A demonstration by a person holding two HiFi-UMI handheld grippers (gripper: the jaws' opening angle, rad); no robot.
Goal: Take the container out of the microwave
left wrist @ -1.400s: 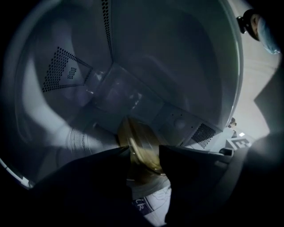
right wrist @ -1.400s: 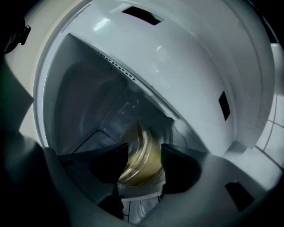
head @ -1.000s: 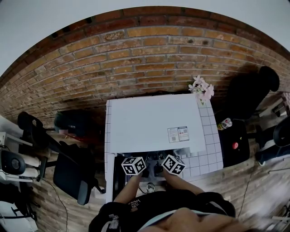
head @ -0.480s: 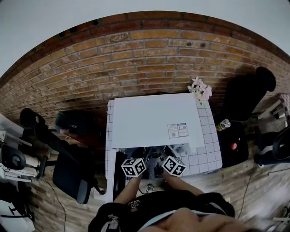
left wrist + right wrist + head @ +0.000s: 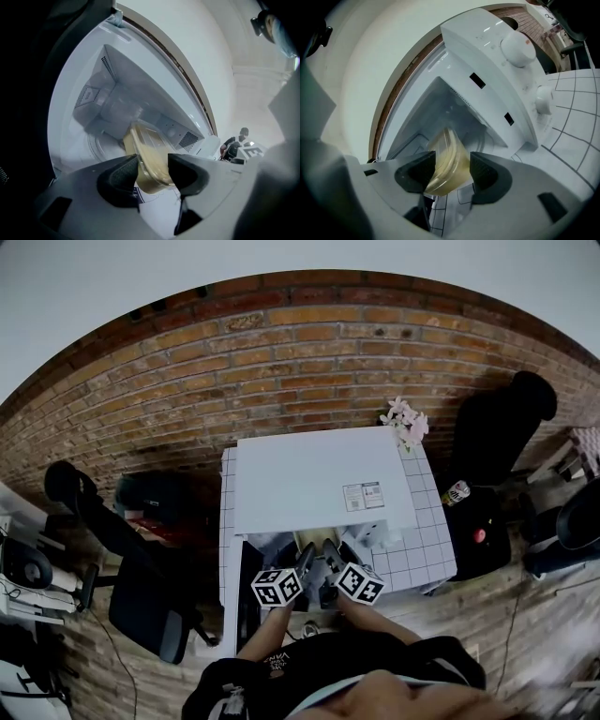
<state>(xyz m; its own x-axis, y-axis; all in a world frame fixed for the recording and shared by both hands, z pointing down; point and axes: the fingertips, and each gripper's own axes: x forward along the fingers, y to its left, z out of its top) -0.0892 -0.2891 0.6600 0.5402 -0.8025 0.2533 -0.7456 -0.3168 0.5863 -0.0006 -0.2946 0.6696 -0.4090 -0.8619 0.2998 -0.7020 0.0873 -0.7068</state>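
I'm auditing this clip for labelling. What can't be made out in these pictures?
- Contents of the container: both gripper views, blurred; only a yellowish colour shows.
- The container in head view: lost behind the left gripper and right gripper.
- Print on the microwave's sticker: head view, too small.
- Markings by the knobs: right gripper view, too small.

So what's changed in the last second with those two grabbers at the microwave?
Both grippers have drawn back from the microwave opening toward the person; the head view now shows more of each in front of it. The left gripper and right gripper have their jaws closed on the clear container, so it comes out with them. Nothing was visibly let go. The microwave, flowers and tiled counter stayed put.
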